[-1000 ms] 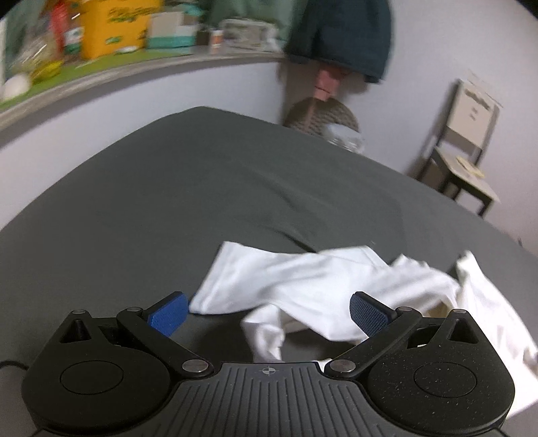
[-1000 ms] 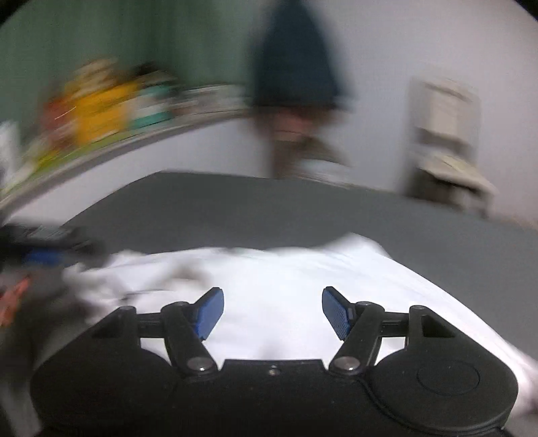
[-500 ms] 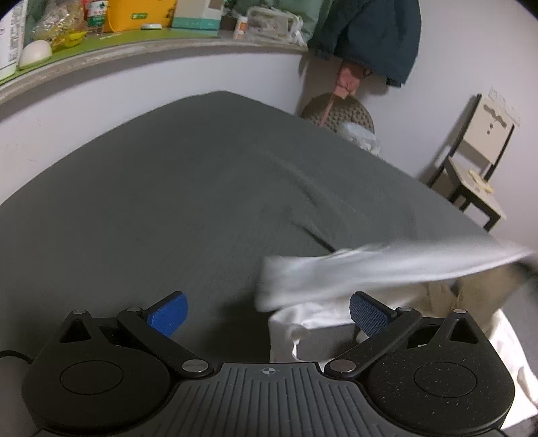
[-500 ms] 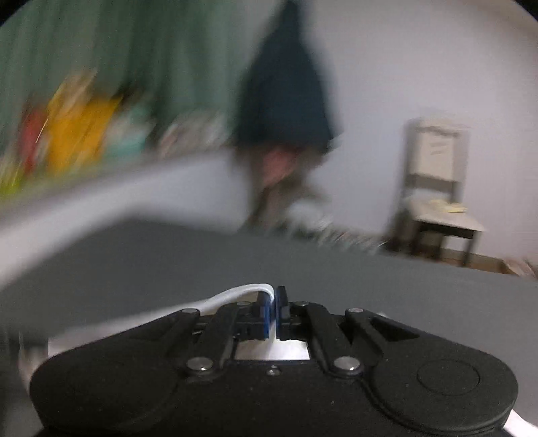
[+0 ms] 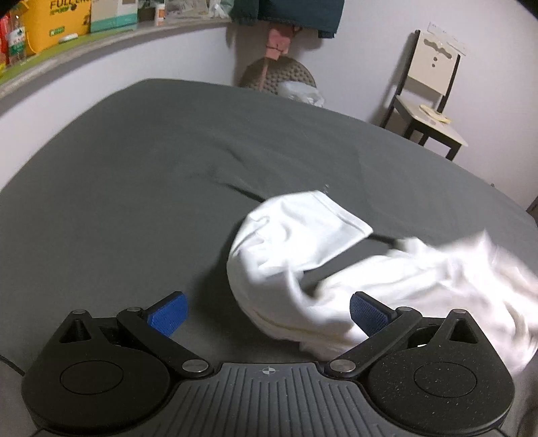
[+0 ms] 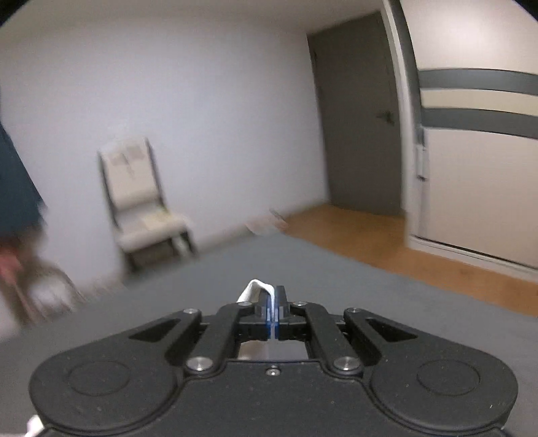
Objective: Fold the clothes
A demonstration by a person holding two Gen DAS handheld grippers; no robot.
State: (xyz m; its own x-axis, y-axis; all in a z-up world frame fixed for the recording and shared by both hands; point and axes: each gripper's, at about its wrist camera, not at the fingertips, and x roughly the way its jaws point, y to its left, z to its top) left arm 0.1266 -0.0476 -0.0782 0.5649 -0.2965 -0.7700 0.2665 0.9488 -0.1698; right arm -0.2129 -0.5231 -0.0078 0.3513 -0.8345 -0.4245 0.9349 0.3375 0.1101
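Lying crumpled on the grey bed [image 5: 134, 174], the white garment [image 5: 302, 255] sits just ahead of the left gripper [image 5: 267, 311], toward its right side. Left jaws stand wide apart, holding nothing; the right blue pad [image 5: 368, 316] overlaps the cloth's near edge, contact uncertain. The cloth bunches into a rounded hump with a hemmed edge on top, then trails right in a rumpled band.

Right gripper [image 6: 274, 304]: jaws pressed together on a small fold of the garment [image 6: 257, 287], which pokes up just left of the pads. A white scrap also shows at the lower left corner of the right view.

Hard to read: the garment's right part is motion-blurred in the left view and runs out of frame at the right edge, so its full shape and type cannot be told. The right view is blurred throughout; the cloth below that gripper is hidden by its body.

Farther off, left view: a chair [image 5: 433, 90] against the wall, a round stool [image 5: 279, 74] with a clear bag, a dark coat [image 5: 292, 13] cut off at the top, a shelf [image 5: 101, 40] of boxes. Right view: the chair [image 6: 141, 201], wood floor [image 6: 386, 242], a dark door [image 6: 356, 117].

Versus 0.5 s ago: the cloth was a stretched, lifted band; it now lies slumped on the bed. The right view has swung from coat and shelf toward the door. Right jaws remain closed on cloth, left remain open.
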